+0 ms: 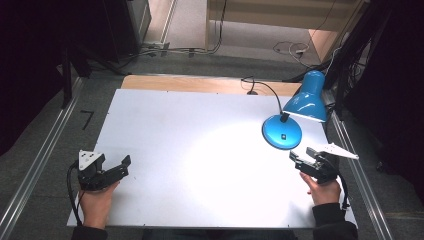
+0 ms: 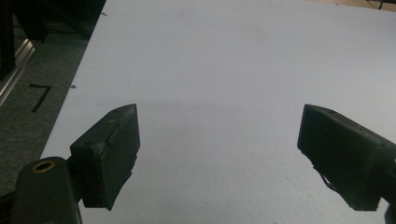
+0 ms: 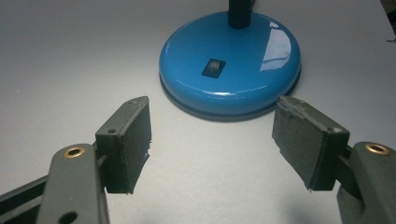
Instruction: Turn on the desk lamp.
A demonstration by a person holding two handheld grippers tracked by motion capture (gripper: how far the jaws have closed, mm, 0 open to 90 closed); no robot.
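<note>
The right gripper [image 1: 302, 161] sits wide open and holds nothing, near the right edge of the white desk [image 1: 200, 145]. Just ahead of its jaws stands the blue lamp [image 1: 295, 117]; the round base [image 3: 229, 63] carries a small black switch [image 3: 213, 67], whose marking is too small to read. The left gripper [image 1: 120, 167] is wide open too, empty, close to the desk's left edge, with bare desk in front of it and between both grippers.

lamp neck [image 3: 240, 13] getting cropped by top edge in right gripper view | switch [image 1: 283, 136] marking too small to read | worktop [image 1: 200, 150] near edge running out of high view
</note>
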